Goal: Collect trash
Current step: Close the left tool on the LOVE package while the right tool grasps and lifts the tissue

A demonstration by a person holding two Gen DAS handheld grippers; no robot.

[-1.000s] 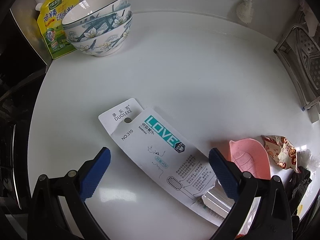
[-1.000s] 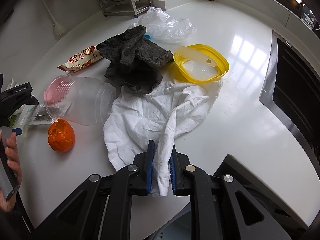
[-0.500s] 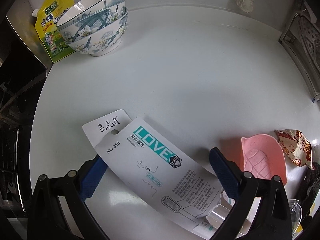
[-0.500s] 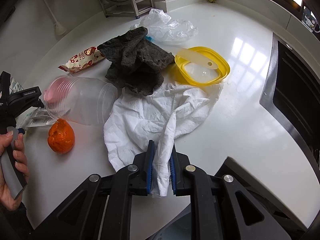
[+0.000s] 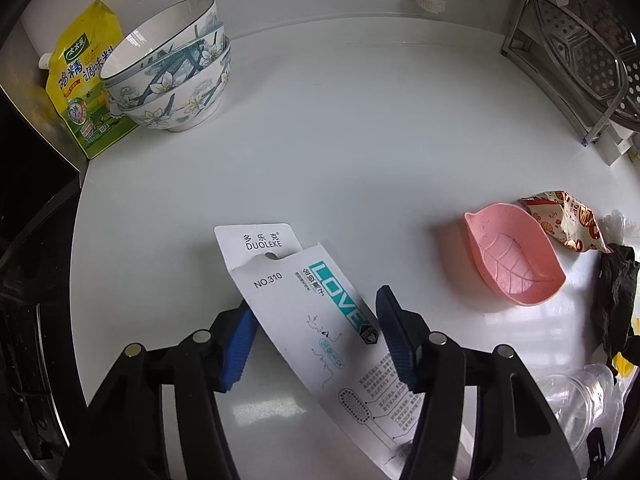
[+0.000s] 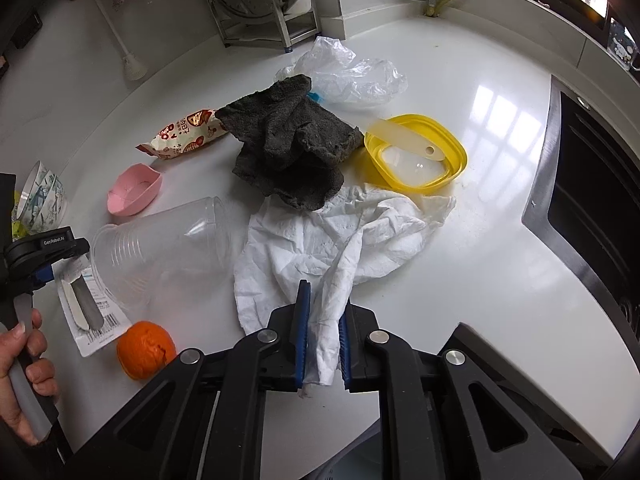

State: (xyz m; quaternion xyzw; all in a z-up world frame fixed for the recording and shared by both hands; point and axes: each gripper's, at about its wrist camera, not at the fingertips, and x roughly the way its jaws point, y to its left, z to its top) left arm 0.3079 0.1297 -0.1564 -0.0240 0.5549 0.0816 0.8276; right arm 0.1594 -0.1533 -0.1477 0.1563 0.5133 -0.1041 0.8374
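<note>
The toothbrush card (image 5: 320, 332) lies on the counter (image 5: 360, 140) between the spread left tongs (image 5: 314, 340), its long axis running from eleven to five o'clock. The crumpled tissue (image 6: 332, 248) is pinched by the right tongs (image 6: 322, 340).

The left gripper (image 5: 314, 342) points toward 12 o'clock, its blue pads (image 5: 239, 350) partly closed and bracketing a card. The right gripper (image 6: 323, 344) is clamped tight on a tissue. A bare hand (image 6: 24, 376) at 8 o'clock grips the left handle.
</note>
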